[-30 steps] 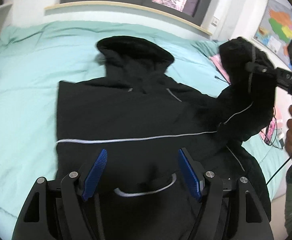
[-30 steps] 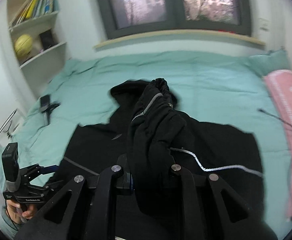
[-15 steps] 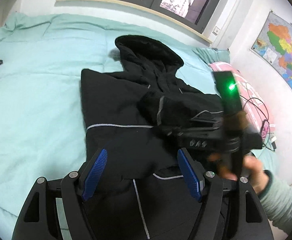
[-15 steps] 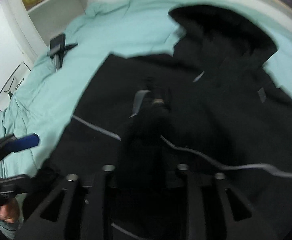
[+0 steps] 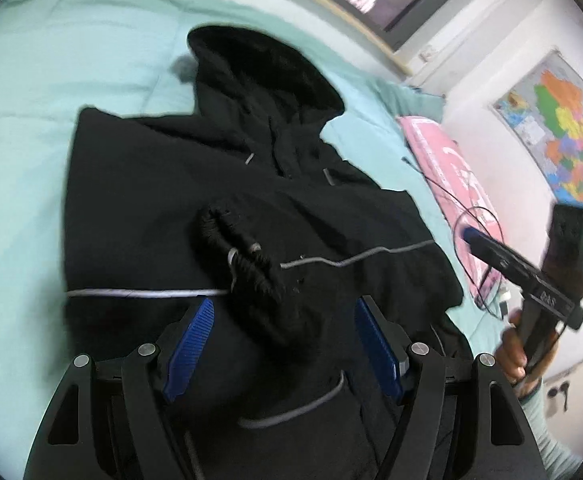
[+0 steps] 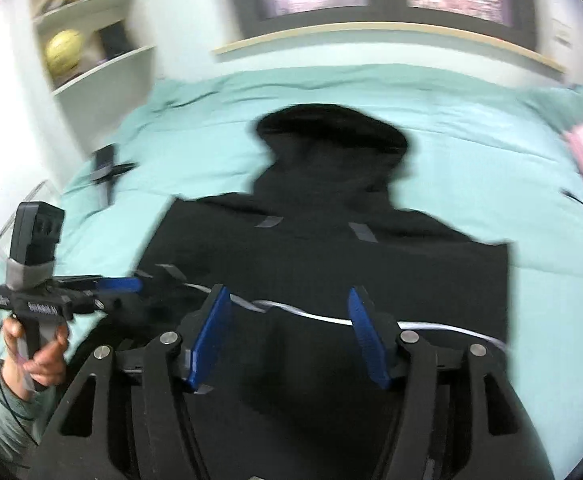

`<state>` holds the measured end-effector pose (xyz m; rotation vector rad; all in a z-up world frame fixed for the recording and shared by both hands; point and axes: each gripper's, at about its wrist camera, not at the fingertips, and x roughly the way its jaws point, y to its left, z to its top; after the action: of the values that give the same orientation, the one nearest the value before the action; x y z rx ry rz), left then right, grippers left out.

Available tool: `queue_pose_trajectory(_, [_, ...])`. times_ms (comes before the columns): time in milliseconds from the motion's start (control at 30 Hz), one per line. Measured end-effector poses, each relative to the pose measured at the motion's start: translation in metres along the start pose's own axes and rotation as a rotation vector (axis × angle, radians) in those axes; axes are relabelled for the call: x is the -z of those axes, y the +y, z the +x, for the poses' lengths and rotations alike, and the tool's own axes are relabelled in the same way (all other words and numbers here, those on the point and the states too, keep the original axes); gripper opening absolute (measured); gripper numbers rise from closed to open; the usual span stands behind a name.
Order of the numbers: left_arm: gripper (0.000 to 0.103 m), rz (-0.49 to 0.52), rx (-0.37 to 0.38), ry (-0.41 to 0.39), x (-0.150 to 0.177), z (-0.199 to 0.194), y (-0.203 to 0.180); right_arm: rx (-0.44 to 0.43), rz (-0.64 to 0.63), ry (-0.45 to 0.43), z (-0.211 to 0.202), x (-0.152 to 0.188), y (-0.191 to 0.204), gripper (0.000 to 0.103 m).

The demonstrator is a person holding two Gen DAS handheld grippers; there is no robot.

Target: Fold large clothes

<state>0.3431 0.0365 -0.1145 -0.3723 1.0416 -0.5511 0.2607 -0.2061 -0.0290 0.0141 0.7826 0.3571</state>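
A black hooded jacket (image 5: 163, 200) with thin grey piping lies face down on the teal bed, hood toward the window. Its right sleeve is folded across the back, and the cuff (image 5: 235, 248) rests near the middle. My left gripper (image 5: 285, 320) is open and empty, hovering over the jacket's lower part. My right gripper (image 6: 289, 312) is open and empty above the jacket (image 6: 331, 240). It also shows in the left wrist view (image 5: 467, 236), off the jacket's right edge. The left gripper shows in the right wrist view (image 6: 131, 284) at the jacket's left edge.
A pink pillow (image 5: 451, 176) with a black cable lies at the bed's right side. A dark phone-like object (image 6: 105, 168) lies on the teal cover (image 6: 471, 152) to the left. Shelves with a yellow ball (image 6: 63, 50) stand at far left.
My right gripper carried the sleeve over the jacket's back, let it go and opened, then drew back to the right. The sleeve now lies folded across the jacket.
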Motion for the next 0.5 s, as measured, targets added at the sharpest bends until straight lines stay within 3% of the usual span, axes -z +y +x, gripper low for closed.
queue_pose_trajectory(100, [0.070,-0.042,-0.057,0.009,-0.007,0.025,0.000,0.074,0.057,0.023,-0.007,0.014,-0.045,0.064])
queue_pose_trajectory(133, [0.043,-0.045,-0.062,0.002,-0.008,0.032,-0.001,0.088,0.076,0.033,-0.010,0.018,-0.058,0.064])
queue_pose_trajectory(167, [0.028,-0.030,-0.085,-0.005,-0.009,0.036,-0.005,0.105,0.095,0.048,-0.010,0.025,-0.070,0.064])
queue_pose_trajectory(200, [0.022,-0.005,-0.121,-0.014,-0.010,0.038,-0.009,0.125,0.111,0.063,-0.010,0.031,-0.081,0.064])
queue_pose_trajectory(300, [0.020,0.061,-0.151,-0.114,-0.017,0.015,-0.020,0.145,0.135,0.091,-0.008,0.042,-0.102,0.065])
queue_pose_trajectory(400, [0.020,0.025,-0.117,-0.240,-0.024,-0.037,-0.005,0.138,0.133,0.105,-0.003,0.041,-0.106,0.065])
queue_pose_trajectory(467, [0.020,-0.001,-0.115,-0.204,-0.024,-0.047,0.015,0.106,0.127,0.116,0.003,0.039,-0.104,0.065])
queue_pose_trajectory(500, [0.020,-0.016,-0.132,-0.142,-0.021,-0.042,0.030,0.089,0.119,0.128,0.012,0.038,-0.100,0.065])
